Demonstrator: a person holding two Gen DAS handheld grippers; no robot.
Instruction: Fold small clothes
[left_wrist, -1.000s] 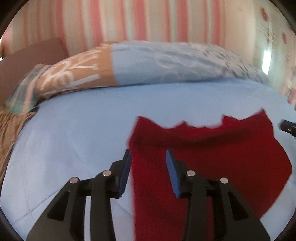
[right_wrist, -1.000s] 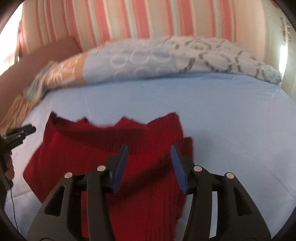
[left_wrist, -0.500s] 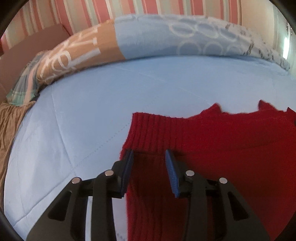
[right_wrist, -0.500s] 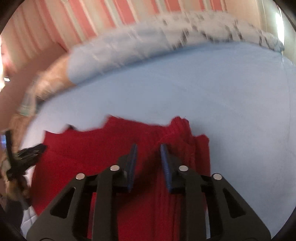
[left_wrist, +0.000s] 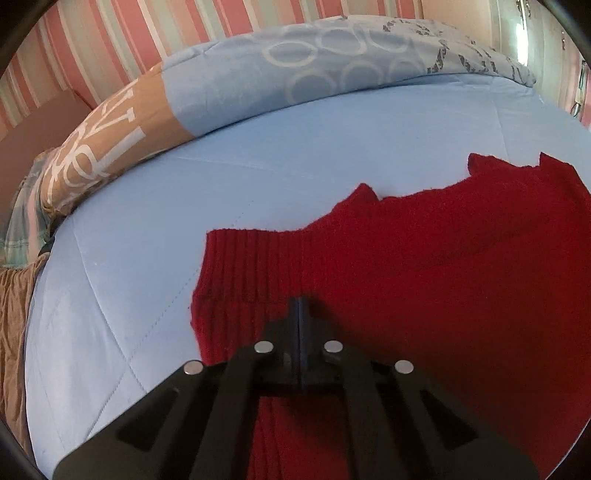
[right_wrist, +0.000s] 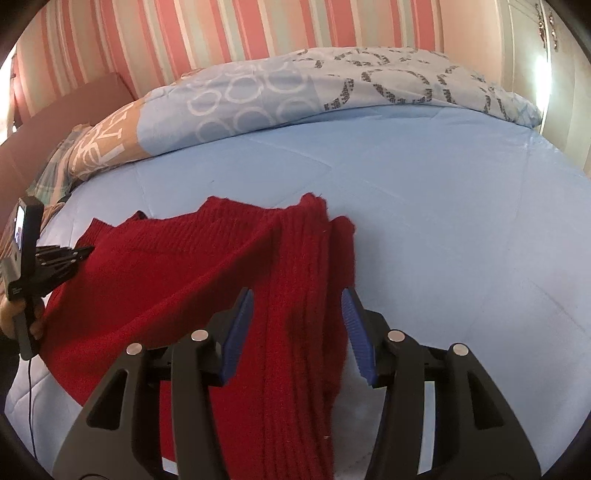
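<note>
Ahead of both sets of jaws stretches a blue bedsheet (left_wrist: 332, 155), with a rolled patterned duvet (right_wrist: 332, 92) lying along its far edge, well beyond the fingertips. On the sheet, directly under and in front of the jaws, lies the red knitted garment (left_wrist: 443, 280), spread mostly flat; its ribbed edge runs just ahead of the left jaws, and a ribbed band of it passes straight between the right ones.

The left gripper (left_wrist: 299, 306) has its jaws pressed together over the ribbed knit near the garment's left edge. They have just been closing, and whether they pinch any cloth cannot be told from here.

The right gripper (right_wrist: 297, 328) has its jaws spread, having just been opening; the ribbed strip lies between the blue pads, which stand clear of it on both sides.

Judging by how things lie, the fold is barely begun: one ribbed part seems laid over the body on the right side, while the main panel is open and wide. Bringing the sides in and halving the piece appear left to do.
</note>
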